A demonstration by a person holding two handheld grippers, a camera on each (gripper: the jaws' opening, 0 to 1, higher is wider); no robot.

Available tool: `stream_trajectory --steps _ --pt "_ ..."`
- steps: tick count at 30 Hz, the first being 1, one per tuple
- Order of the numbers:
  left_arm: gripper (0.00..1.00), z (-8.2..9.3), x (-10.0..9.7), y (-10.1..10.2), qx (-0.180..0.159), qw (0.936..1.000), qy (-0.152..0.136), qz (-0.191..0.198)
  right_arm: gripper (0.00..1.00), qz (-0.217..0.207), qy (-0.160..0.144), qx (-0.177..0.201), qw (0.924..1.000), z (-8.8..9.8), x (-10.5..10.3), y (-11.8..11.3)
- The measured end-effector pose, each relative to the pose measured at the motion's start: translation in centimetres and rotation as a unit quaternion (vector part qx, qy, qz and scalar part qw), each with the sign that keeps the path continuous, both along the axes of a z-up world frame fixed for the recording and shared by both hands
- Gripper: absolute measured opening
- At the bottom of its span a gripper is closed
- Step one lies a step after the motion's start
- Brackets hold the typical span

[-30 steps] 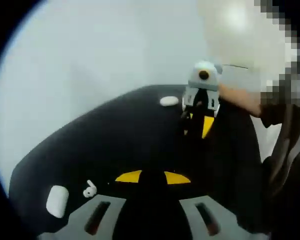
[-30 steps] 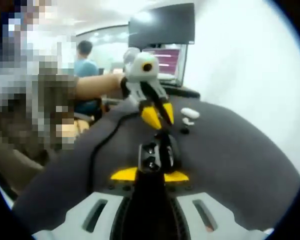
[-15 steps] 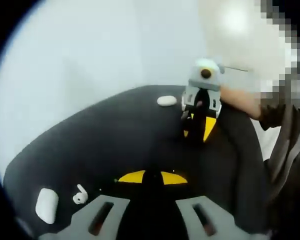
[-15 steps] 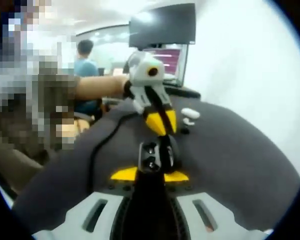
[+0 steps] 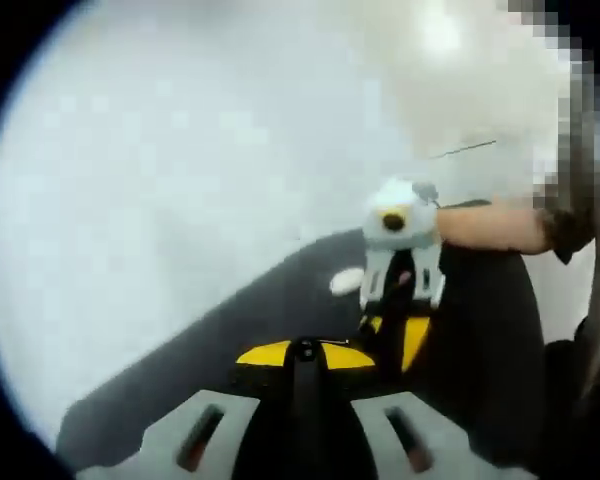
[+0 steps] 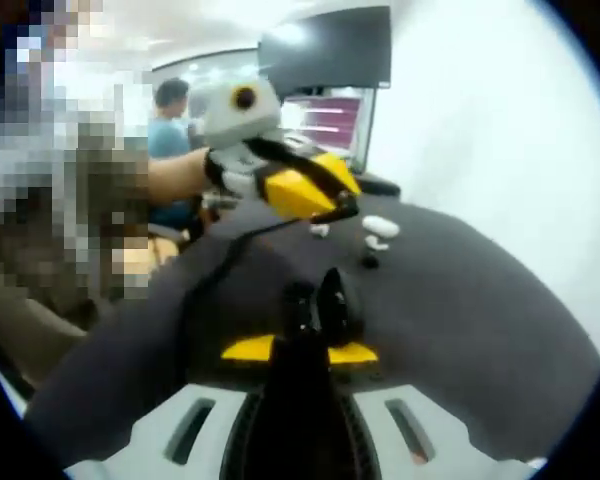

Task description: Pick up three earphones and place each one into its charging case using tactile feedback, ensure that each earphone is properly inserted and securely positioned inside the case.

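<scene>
Right gripper view shows the right gripper (image 6: pixel 302 350) clamped on the dark charging case (image 6: pixel 322 305) while the left gripper (image 6: pixel 330 205), jaws pressed together, hovers beyond, so it should descend gently toward the white earphone (image 6: pixel 376 242) ahead.

Dark table (image 6: pixel 500 320): white case (image 6: pixel 380 226), earbuds, cable (image 6: pixel 195 290).

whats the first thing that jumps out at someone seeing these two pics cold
In the right gripper view, the left gripper stands out first, its yellow jaws tilted sideways above the dark table, near a white charging case. Just below it, the right gripper is clamped on an open black charging case. In the left gripper view, another white case lies beside the right gripper.
</scene>
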State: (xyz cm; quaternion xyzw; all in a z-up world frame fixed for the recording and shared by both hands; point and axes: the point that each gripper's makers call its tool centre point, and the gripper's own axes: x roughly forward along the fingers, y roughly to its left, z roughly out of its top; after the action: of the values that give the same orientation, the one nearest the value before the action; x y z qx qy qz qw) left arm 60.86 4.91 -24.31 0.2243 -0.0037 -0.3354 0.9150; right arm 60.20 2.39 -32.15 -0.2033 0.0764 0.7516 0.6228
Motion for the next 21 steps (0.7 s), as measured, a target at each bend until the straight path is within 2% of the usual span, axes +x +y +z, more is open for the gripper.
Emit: stream_trajectory --steps 2,4,8,9,11,16,19,21 --pt "0.08 -0.2 -0.1 -0.8 0.03 0.9991 -0.03 0.001 0.18 0.0 -0.001 0.0 1.0 0.0 0.0 0.0" --pt "0.08 -0.5 0.1 -0.7 0.053 0.9977 -0.041 0.01 0.18 -0.001 -0.001 0.001 1.0 0.0 0.0 0.0" --pt "0.08 -0.8 0.2 -0.5 0.046 0.9978 -0.045 0.017 0.18 -0.001 -0.001 0.0 1.0 0.0 -0.1 0.0" --pt "0.08 -0.8 0.1 -0.6 0.051 0.997 -0.055 0.018 0.18 0.0 -0.002 0.0 1.0 0.0 -0.1 0.0" --pt "0.08 -1.1 0.0 -0.5 0.083 0.9932 -0.078 0.025 0.18 0.0 -0.002 0.0 1.0 0.0 -0.1 0.0" --pt "0.08 -1.5 -0.1 -0.9 0.079 0.9939 -0.077 0.015 0.18 -0.002 0.004 -0.001 1.0 0.0 0.0 0.0" --pt "0.08 -1.2 0.1 -1.3 0.079 0.9927 -0.09 0.013 0.18 -0.002 0.005 -0.001 1.0 0.0 0.0 0.0" --pt "0.08 -1.1 0.2 -1.6 0.092 0.9902 -0.104 0.015 0.18 -0.002 0.004 -0.001 1.0 0.0 0.0 0.0"
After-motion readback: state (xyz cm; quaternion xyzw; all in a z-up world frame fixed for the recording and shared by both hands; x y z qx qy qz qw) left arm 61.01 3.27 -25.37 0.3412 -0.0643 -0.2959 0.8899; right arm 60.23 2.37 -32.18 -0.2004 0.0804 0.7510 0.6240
